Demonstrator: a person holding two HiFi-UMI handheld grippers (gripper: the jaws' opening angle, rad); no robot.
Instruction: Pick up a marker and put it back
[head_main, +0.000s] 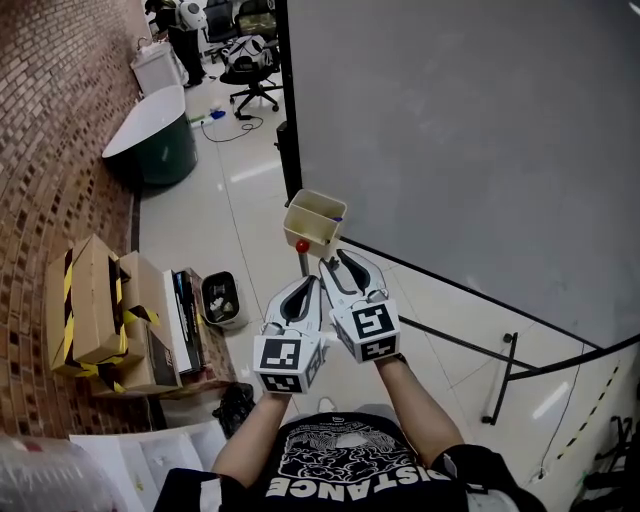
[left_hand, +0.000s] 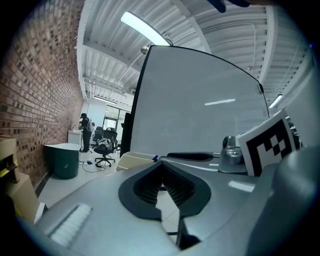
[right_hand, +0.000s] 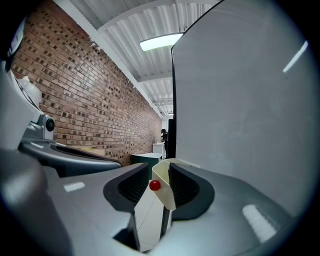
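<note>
A cream holder box (head_main: 312, 205) hangs at the whiteboard's lower left corner, with a red ball (head_main: 302, 245) at its lower front. The blue tip of a marker (head_main: 338, 218) pokes over the box's right rim; it also shows in the left gripper view (left_hand: 155, 158). My right gripper (head_main: 335, 260) is just below the box and open, with nothing between its fingers. In the right gripper view, the box (right_hand: 170, 192) and the ball (right_hand: 155, 185) show through the gap of the right gripper (right_hand: 159, 175). My left gripper (head_main: 312, 284) is beside it, lower left, shut and empty (left_hand: 161, 169).
The big whiteboard (head_main: 470, 130) fills the right, with its black stand legs (head_main: 500, 370) on the tiled floor. Cardboard boxes (head_main: 95, 310) and a small bin (head_main: 220, 298) line the brick wall at left. Further back are a green tub (head_main: 150, 135), an office chair (head_main: 250, 75) and a person (head_main: 185, 30).
</note>
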